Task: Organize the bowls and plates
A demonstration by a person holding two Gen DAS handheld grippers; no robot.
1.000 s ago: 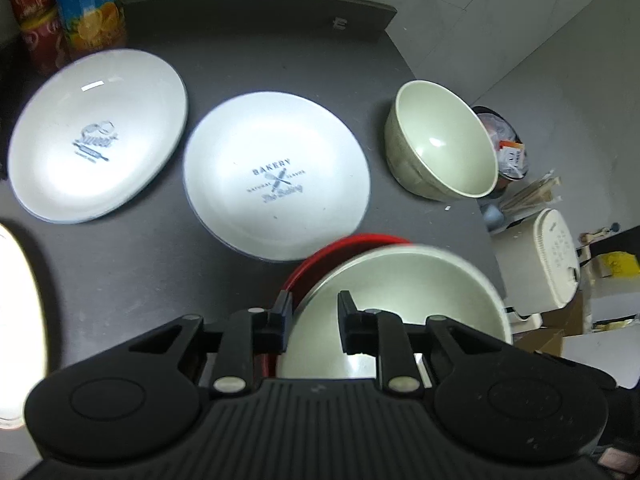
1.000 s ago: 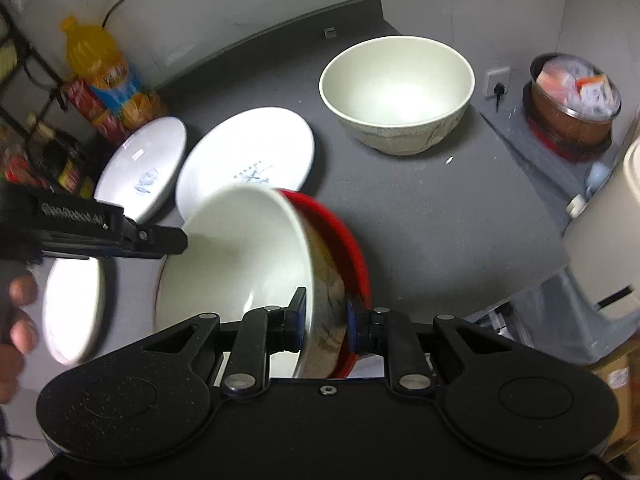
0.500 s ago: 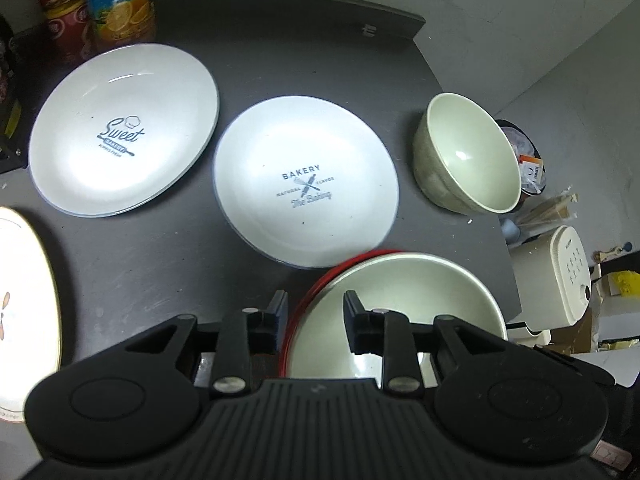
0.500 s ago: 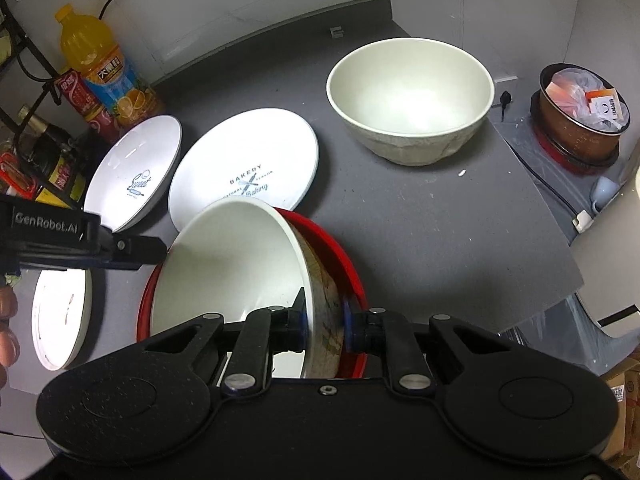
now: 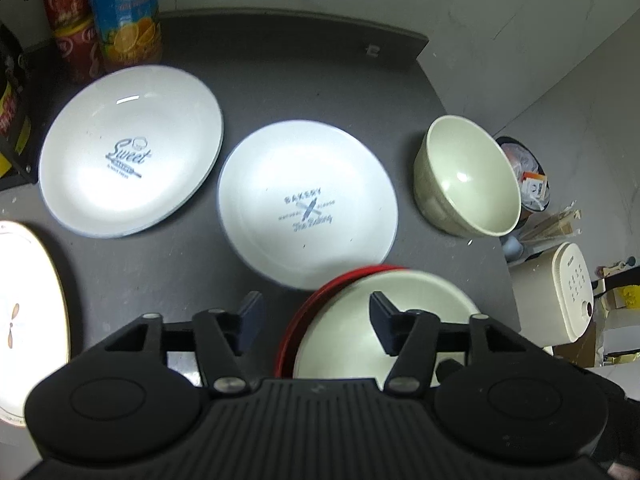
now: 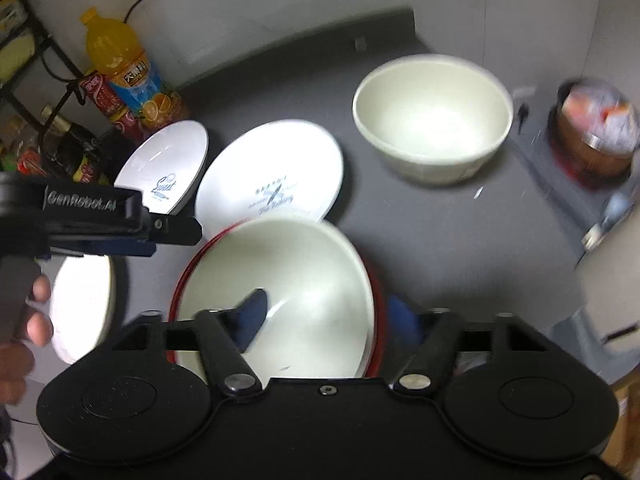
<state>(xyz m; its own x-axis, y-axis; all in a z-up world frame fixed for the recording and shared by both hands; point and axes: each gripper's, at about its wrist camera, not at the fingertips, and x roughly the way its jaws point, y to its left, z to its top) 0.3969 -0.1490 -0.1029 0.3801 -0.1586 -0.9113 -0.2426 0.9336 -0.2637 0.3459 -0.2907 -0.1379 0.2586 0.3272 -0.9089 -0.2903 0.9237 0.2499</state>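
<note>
1. Cream bowl (image 6: 280,280) sits nested in a red bowl (image 6: 378,312) at the near edge of the dark grey counter (image 5: 320,80); only the red rim shows around it.
2. Right gripper (image 6: 324,320) has its fingers spread wide, one inside the cream bowl and one outside the red rim; contact probably none, but the frame is blurred.
3. Left gripper (image 5: 316,320) is likewise spread, its fingers straddling the left rim of the nested bowls, gripping nothing.
4. Second cream bowl (image 5: 468,176) stands alone at the far right of the counter.
5. Two white plates lie flat side by side: "Bakery" plate (image 5: 308,204) just behind the nested bowls, "Sweet" plate (image 5: 132,152) to its left.
6. Gold-rimmed plate (image 5: 24,320) lies at the left edge.
7. Juice bottle (image 6: 124,68) and red cans (image 5: 68,20) stand at the back left.
</note>
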